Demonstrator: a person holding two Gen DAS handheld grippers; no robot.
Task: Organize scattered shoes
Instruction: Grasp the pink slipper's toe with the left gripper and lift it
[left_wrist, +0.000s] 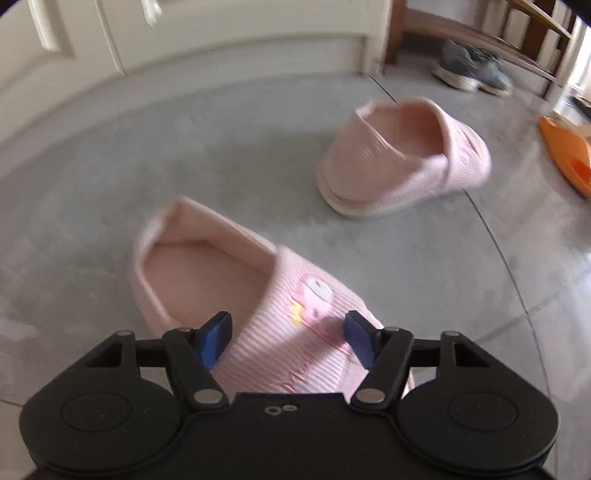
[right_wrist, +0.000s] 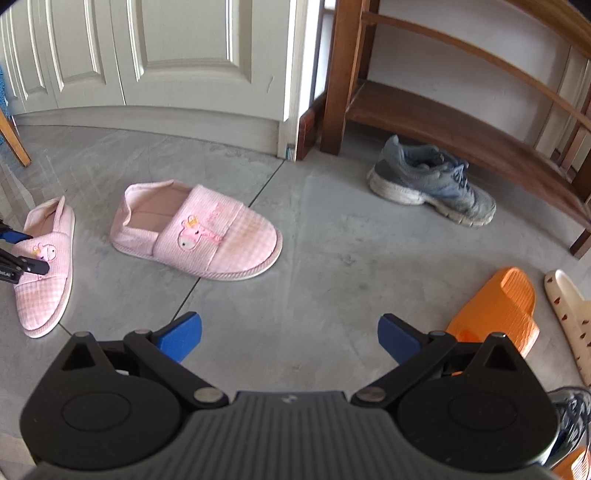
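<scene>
The left tongs (left_wrist: 288, 341) stand wide apart over the toe of a pink slipper (left_wrist: 258, 306), one blue finger on each side of its ribbed upper; whether the pads touch the fabric cannot be told, since this view is blurred by motion. In the right wrist view the same slipper (right_wrist: 46, 266) lies at the far left of the grey floor (right_wrist: 325, 258), with the left tongs (right_wrist: 26, 251) reaching over its cartoon patch. The second pink slipper (right_wrist: 195, 229) lies near it, apart, toe pointing right, and bears a pink cartoon animal with a yellow crown; pale stitched writing beside the figure is too faint to read. The right tongs (right_wrist: 290, 338) hang wide and hold nothing, above bare floor. A worn grey sneaker (right_wrist: 432, 184) sits on the floor just in front of the lowest board of a wooden shoe rack (right_wrist: 461, 125), beside a white panelled door (right_wrist: 177, 55). An orange slide (right_wrist: 498, 306) lies next to the right finger, with a cream slide (right_wrist: 569, 314) speckled with small brown marks just beyond it. No brand name is legible on any shoe.
</scene>
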